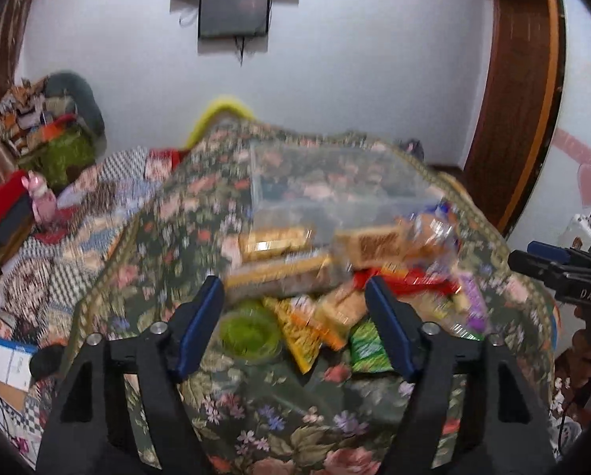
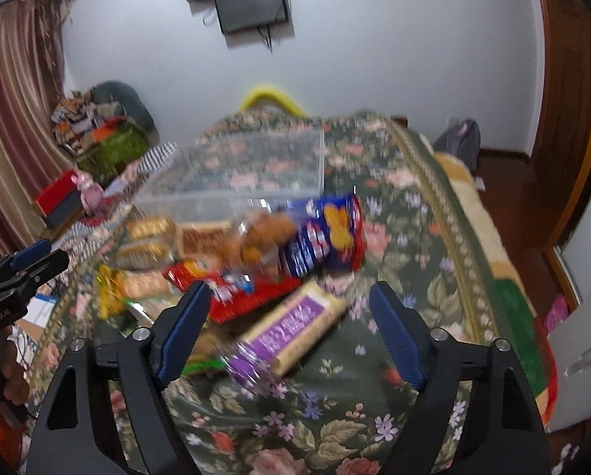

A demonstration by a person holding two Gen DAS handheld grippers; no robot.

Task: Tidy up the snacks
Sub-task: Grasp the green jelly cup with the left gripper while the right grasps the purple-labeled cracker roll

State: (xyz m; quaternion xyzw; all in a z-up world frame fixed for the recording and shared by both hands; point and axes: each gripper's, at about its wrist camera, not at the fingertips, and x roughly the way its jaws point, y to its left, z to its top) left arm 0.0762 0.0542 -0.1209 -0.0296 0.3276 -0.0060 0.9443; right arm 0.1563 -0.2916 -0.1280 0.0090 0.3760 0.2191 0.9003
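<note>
Blue-padded fingers (image 2: 394,328) of right gripper (image 2: 291,316) nearest lens, spread apart, nothing clamped. Purple-labelled biscuit pack (image 2: 291,328) straight ahead, betw. them but lower, on floral cloth (image 2: 335,403); contact not visible. Long axis diagonal: near end toward left finger, far end toward right finger, so prob. needs wrist roll to square fingers across its narrow width. Judged right hand nearer to it than left.

Left gripper (image 1: 295,312) likewise released, nothing betw. fingers; beyond it, green round lid or cup (image 1: 248,334) and yellow-orange chip bag (image 1: 299,332), both too blurred to say more.

Rel. to clear plastic bin (image 2: 248,170), taken as target container:
- bin empty as far as seen, rigid, see-through walls, rectangular, on bed w/ floral cloth
- snack pile just in front of its near wall, on camera side
- blue-red biscuit packet (image 2: 331,233) at near right corner, glossy film
- clear bag of brown cookies (image 2: 264,233) beside that, crinkly
- tan wafer pack (image 2: 200,237) and gold-wrapped bars (image 2: 149,229) along near left side
- red flat pouch (image 2: 236,293) further fwd, partly under pile
- purple pack furthest from bin, closest to right fingers

Motion blur heavy; labels unreadable. Task barely begun by look of it: nothing yet in bin.
</note>
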